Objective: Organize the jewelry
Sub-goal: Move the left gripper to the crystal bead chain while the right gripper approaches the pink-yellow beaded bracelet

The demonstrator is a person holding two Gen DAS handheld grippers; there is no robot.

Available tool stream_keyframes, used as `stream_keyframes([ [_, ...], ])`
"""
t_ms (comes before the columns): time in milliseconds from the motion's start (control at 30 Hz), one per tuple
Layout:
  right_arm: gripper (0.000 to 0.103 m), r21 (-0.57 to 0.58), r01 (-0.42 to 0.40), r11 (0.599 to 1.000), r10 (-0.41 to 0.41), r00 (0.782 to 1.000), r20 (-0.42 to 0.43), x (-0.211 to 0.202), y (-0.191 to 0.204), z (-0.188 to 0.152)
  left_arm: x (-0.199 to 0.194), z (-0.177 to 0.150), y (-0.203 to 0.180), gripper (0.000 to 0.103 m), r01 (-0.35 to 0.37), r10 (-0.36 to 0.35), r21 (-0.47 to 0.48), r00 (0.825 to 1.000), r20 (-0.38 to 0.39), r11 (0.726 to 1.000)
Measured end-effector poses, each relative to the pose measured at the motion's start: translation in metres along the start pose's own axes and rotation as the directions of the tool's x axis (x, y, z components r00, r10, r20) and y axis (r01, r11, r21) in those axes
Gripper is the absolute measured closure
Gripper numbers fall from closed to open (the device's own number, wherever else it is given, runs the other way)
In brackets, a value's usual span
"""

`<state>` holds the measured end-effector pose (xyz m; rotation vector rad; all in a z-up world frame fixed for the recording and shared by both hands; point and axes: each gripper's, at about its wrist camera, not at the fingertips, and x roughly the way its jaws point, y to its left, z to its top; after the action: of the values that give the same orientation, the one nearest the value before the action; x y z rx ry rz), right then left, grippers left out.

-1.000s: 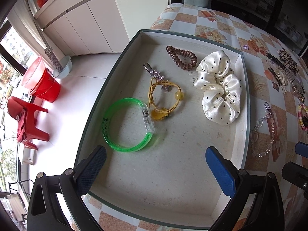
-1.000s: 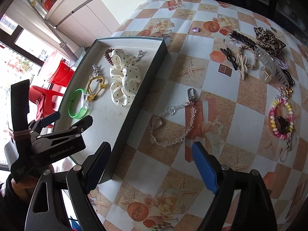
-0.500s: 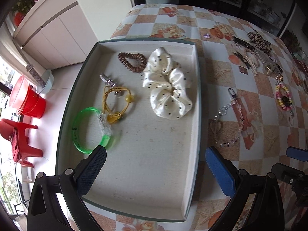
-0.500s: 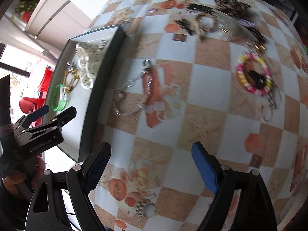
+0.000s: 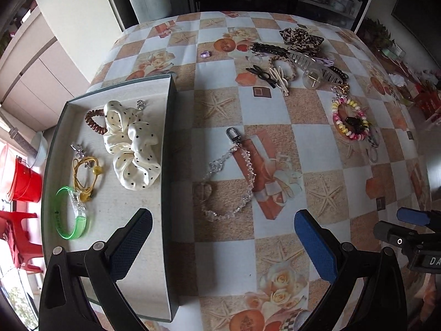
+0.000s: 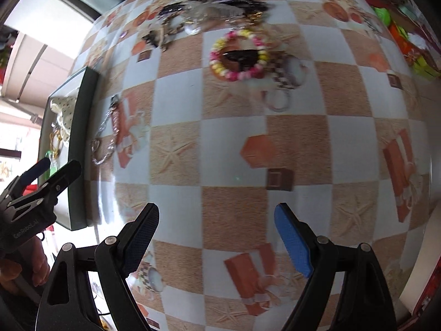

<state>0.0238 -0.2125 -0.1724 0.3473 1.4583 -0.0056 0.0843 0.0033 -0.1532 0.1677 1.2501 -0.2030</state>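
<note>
A grey tray (image 5: 170, 127) on the checkered tablecloth holds a white dotted scrunchie (image 5: 131, 149), a brown coil tie (image 5: 93, 122), a yellow hair tie (image 5: 86, 171), a small silver clip (image 5: 78, 149) and a green bangle (image 5: 70, 218). A clear bead chain with a clasp (image 5: 234, 182) lies just right of the tray. My left gripper (image 5: 220, 237) hangs open above the tray's right wall and the chain, nothing between its fingers. Farther off lie a pink-and-yellow bead bracelet (image 6: 238, 55) and a heap of hair clips (image 5: 297, 63). My right gripper (image 6: 216, 237) stands open over bare cloth.
The tray (image 6: 82, 127) shows at the left in the right wrist view, with a hand (image 6: 16, 270) holding the other gripper. Red buckets (image 5: 23, 182) and a red chair (image 5: 16, 242) stand on the floor left of the table. Colourful clutter (image 6: 408, 35) sits at the far right edge.
Both grippers have swung to the right across the table and rolled. The left view went from over the tray's middle to its right wall and the chain. Both stayed open.
</note>
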Motion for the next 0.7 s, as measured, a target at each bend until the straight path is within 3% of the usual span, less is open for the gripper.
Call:
stream_keyframes([
  [167, 0.015, 0.029, 0.006, 1.000, -0.007, 1.000, 0.023, -0.004, -0.023, 0.017, 0.008, 0.007, -0.017, 0.000, -0.015, 0.015, 0.020, 1.000, 0.008, 1.000],
  [400, 0.015, 0.059, -0.016, 0.998, 0.014, 0.999, 0.050, -0.008, -0.044, 0.050, 0.034, 0.018, -0.019, 0.000, -0.056, 0.055, -0.023, 0.998, -0.022, 0.998],
  [700, 0.015, 0.044, -0.012, 0.999, 0.008, 0.996, 0.093, -0.007, -0.050, 0.090, 0.052, 0.022, -0.021, 0.000, -0.080, 0.079, -0.027, 0.996, -0.041, 0.996],
])
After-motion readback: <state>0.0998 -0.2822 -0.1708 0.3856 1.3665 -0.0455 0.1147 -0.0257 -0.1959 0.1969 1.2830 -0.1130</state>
